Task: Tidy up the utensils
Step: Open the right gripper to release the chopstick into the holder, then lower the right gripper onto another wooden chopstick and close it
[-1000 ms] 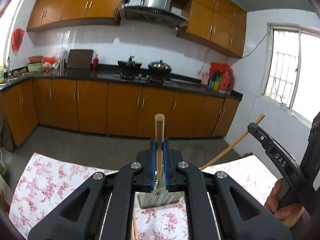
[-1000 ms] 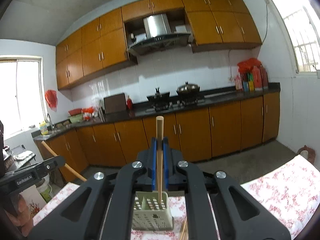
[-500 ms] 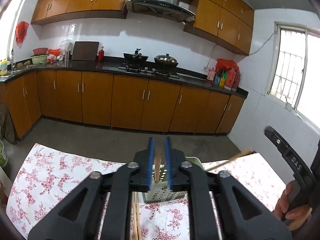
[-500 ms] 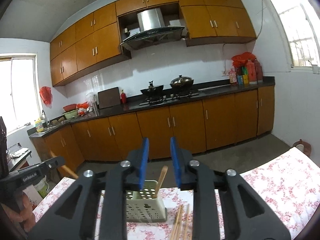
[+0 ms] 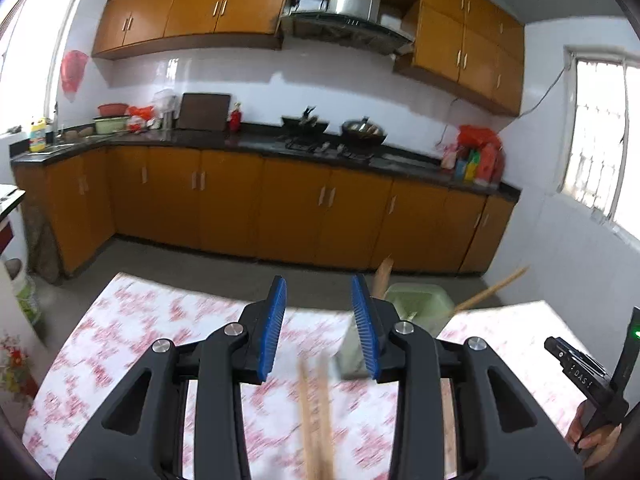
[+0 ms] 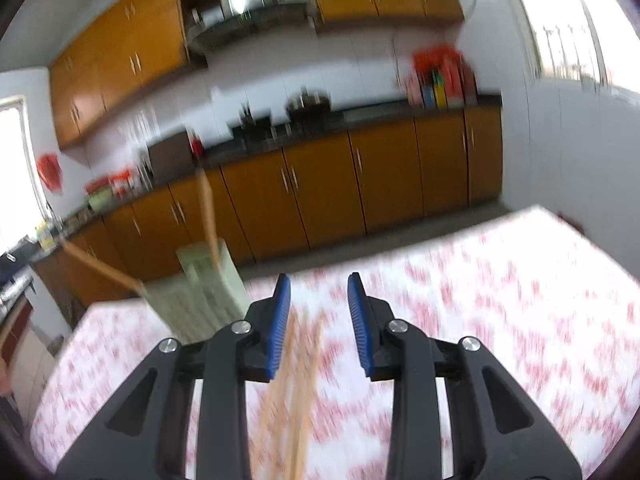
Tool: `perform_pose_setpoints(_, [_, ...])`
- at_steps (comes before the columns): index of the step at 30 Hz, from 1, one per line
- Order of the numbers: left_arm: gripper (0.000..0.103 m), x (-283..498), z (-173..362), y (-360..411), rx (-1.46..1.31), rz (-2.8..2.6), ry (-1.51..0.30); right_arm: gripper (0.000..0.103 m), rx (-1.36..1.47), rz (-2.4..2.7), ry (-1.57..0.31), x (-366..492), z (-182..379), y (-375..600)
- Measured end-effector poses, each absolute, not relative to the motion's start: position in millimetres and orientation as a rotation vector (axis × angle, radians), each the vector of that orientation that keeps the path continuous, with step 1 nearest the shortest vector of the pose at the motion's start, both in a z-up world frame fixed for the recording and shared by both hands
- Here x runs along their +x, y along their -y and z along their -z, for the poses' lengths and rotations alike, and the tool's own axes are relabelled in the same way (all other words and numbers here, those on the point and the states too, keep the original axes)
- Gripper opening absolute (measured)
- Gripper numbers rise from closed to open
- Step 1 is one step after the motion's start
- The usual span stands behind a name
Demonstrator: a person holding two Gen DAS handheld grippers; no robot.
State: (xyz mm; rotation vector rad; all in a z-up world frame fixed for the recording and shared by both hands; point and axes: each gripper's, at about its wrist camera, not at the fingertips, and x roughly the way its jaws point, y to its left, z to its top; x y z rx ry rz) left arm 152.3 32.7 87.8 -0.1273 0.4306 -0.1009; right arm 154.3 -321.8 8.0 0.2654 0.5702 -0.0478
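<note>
A pale green perforated utensil holder [image 5: 416,304] stands on the floral tablecloth, with two wooden chopsticks [image 5: 382,278] leaning in it. It shows blurred in the right wrist view [image 6: 200,284]. Loose wooden chopsticks [image 5: 316,412] lie on the cloth below my left gripper [image 5: 320,328], which is open and empty, left of the holder. My right gripper [image 6: 318,316] is open and empty, right of the holder, above more loose chopsticks [image 6: 296,380]. The right hand-held gripper body [image 5: 584,376] shows at the left view's right edge.
The table with the floral cloth [image 5: 132,336] ends at a far edge before the kitchen floor. Brown cabinets and a black counter [image 5: 280,148] with pots run along the back wall. A window [image 5: 600,136] is on the right.
Both grippers opened and let go of their chopsticks, which now lean in the holder. Both grippers pulled back and apart, the left one leftward, the right one rightward.
</note>
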Motion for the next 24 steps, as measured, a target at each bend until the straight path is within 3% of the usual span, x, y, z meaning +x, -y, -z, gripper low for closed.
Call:
perform_pose_setpoints(6, [0.035, 158, -24, -47, -0.099, 0.044, -0.597, 0.022, 0.28, -0.027, -0.802, 172, 58, 299])
perform_pose_setpoints(11, [0.035, 157, 15, -57, -0.117, 0.031, -0.703, 0.019, 0.22, -0.052, -0.888, 181, 86, 272])
perform_pose_setpoints(24, [0.035, 154, 60, -51, -0.138, 0.082, -0.825, 0.008, 0.163, 0.091, -0.912, 188, 104, 290])
